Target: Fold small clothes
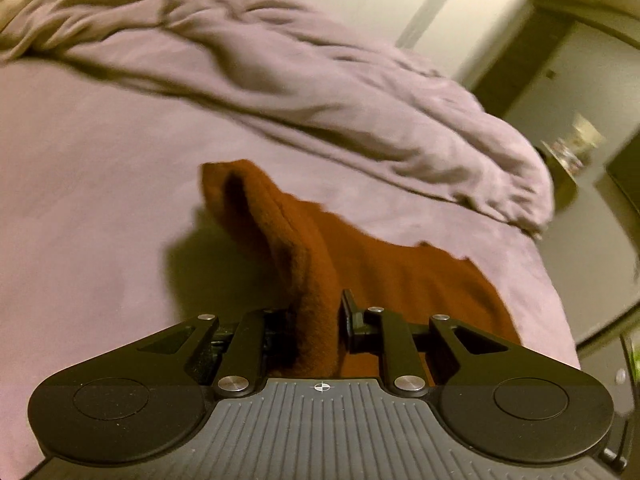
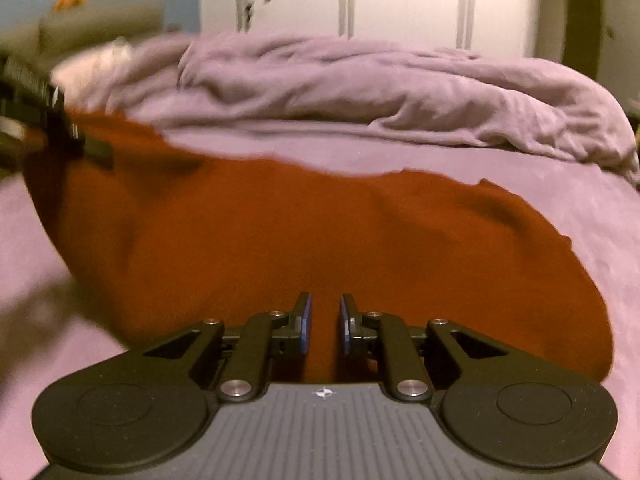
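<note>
A rust-brown cloth [image 1: 420,280] lies on the mauve bed sheet [image 1: 100,168]. My left gripper [image 1: 318,308] is shut on a bunched fold of it and holds that edge up off the bed, so the cloth rises in a ridge ahead of the fingers. In the right wrist view the cloth [image 2: 320,232] spreads wide and my right gripper [image 2: 325,304] sits at its near edge. Its blue pads [image 2: 306,320] stand close together with cloth filling the narrow gap. The left gripper [image 2: 94,150] shows blurred at the cloth's upper left corner.
A crumpled mauve duvet [image 2: 380,92] is heaped across the far side of the bed. White wardrobe doors [image 2: 400,0] stand behind it. The bed's right edge [image 1: 560,300] drops to the floor, with a small stand of items [image 1: 572,148] beyond.
</note>
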Tool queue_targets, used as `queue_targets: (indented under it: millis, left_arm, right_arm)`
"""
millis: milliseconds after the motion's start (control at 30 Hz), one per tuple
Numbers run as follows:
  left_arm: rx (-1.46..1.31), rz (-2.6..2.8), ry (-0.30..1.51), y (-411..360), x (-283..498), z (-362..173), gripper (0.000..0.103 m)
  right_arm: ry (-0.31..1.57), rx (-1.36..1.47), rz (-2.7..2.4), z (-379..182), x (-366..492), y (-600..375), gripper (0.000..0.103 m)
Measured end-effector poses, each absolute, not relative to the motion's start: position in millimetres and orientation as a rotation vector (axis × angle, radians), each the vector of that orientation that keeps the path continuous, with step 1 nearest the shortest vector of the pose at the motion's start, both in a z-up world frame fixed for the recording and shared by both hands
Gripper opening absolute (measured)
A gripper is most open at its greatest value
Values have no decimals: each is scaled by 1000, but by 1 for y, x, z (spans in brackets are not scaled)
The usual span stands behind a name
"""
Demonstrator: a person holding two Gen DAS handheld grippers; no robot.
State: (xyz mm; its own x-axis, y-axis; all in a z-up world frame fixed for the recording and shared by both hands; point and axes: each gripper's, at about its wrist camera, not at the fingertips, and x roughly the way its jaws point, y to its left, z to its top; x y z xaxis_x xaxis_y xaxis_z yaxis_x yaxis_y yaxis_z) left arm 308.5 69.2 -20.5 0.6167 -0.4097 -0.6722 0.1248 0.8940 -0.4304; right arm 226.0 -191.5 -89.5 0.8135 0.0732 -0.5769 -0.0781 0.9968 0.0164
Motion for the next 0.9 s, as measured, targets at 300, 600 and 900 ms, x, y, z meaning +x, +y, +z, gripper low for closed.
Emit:
queue_targets:
  millis: [300, 600, 900]
  left_arm:
    - [-206, -467, 892, -55, 299, -39, 21]
    - [-61, -550, 847, -82, 262, -41, 42]
    - [-88, -203, 830, 11, 256, -37, 51]
  right_arm:
    - [564, 106, -17, -77, 177, -249, 15]
    - [637, 150, -34, -91, 181, -274, 16]
    - [587, 161, -6, -72, 187, -266, 16]
